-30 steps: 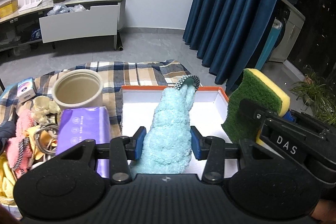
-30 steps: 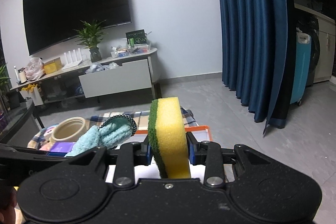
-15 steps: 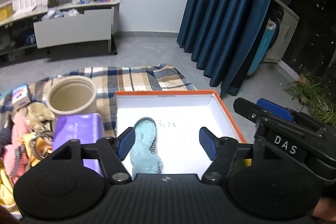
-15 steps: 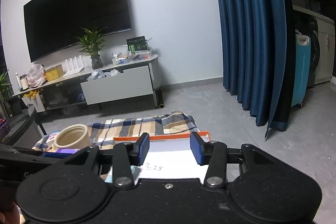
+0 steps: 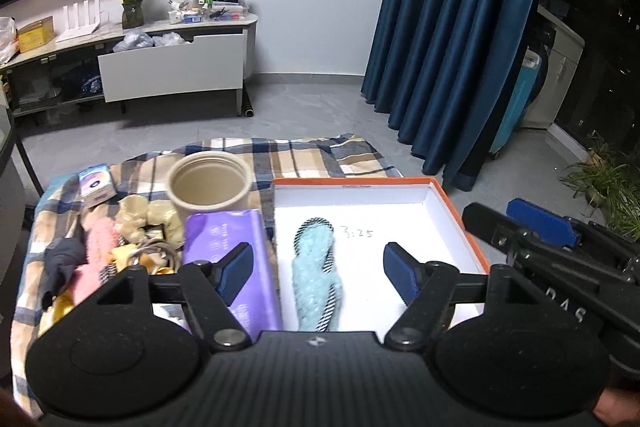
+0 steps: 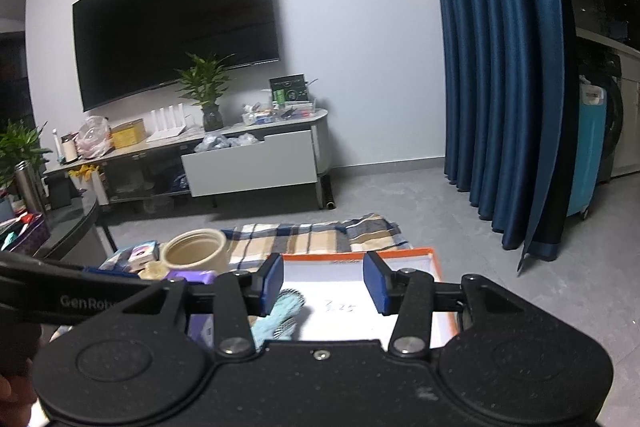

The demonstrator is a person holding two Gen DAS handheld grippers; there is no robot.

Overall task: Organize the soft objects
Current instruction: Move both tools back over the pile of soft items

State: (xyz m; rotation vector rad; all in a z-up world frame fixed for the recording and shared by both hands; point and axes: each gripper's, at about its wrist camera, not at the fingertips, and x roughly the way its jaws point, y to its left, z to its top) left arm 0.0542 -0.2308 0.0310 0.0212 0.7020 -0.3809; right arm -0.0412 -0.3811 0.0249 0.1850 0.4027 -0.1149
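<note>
A fluffy light-blue slipper (image 5: 316,275) lies flat in the white box with the orange rim (image 5: 352,181), towards its left side. My left gripper (image 5: 318,267) hovers above it, and its jaws are opening with nothing pressed between the blue pads. In the right wrist view the slipper (image 6: 280,315) shows under my right gripper (image 6: 323,281), whose jaws are also opening and hold nothing. The box rim (image 6: 400,251) lies just beyond them. The yellow-green sponge is not in sight in either view.
Left of the box stand a beige pot (image 5: 208,183) and a purple pack (image 5: 228,239). A pile of soft things with a pink one (image 5: 96,247) lies further left on the plaid cloth (image 5: 312,155). A blue curtain (image 5: 448,47) hangs to the right.
Both grippers let go: the left released the blue slipper, which now lies in the box, and the right released the sponge, now out of sight. Both drew back and up.
</note>
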